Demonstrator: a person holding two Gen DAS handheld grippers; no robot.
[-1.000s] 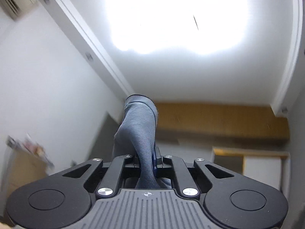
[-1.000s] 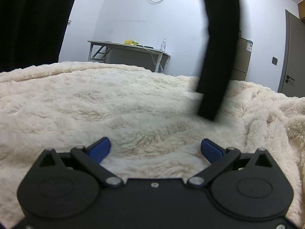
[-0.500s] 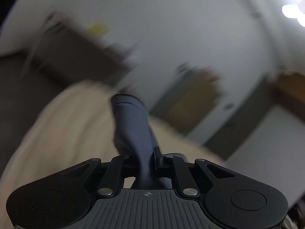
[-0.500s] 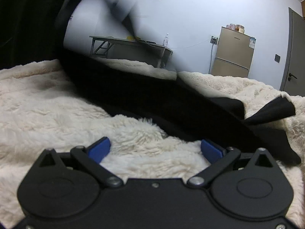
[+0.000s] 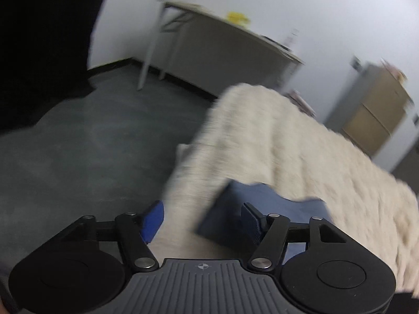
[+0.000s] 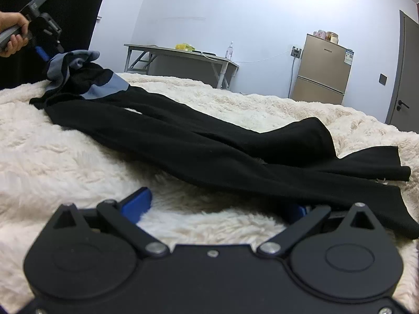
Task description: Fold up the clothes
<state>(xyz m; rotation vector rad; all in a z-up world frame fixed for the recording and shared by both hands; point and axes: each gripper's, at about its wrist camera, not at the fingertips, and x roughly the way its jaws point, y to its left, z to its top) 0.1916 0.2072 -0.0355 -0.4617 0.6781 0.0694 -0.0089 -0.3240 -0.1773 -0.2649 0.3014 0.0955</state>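
Observation:
Black trousers (image 6: 209, 141) with a grey-blue waistband (image 6: 104, 89) lie stretched across the cream fleece blanket (image 6: 52, 151). My left gripper (image 5: 201, 222) is open just above the blanket edge, with the grey-blue waistband cloth (image 5: 262, 204) lying between and beyond its right finger. In the right wrist view the left gripper (image 6: 42, 52) shows at the far left by the waistband, held by a hand. My right gripper (image 6: 214, 206) is open and empty, low over the blanket, near the trouser legs' ends (image 6: 379, 209).
A grey table (image 6: 183, 55) with small items stands by the far wall. A brown fridge (image 6: 322, 76) and a grey door (image 6: 406, 78) stand at the right. Dark floor (image 5: 91, 130) lies left of the bed. A black curtain (image 5: 39, 39) hangs at the left.
The left gripper swung down from pointing at the ceiling and opened, letting go of the waistband. The trousers dropped from hanging to lying flat on the blanket. The right gripper stayed put.

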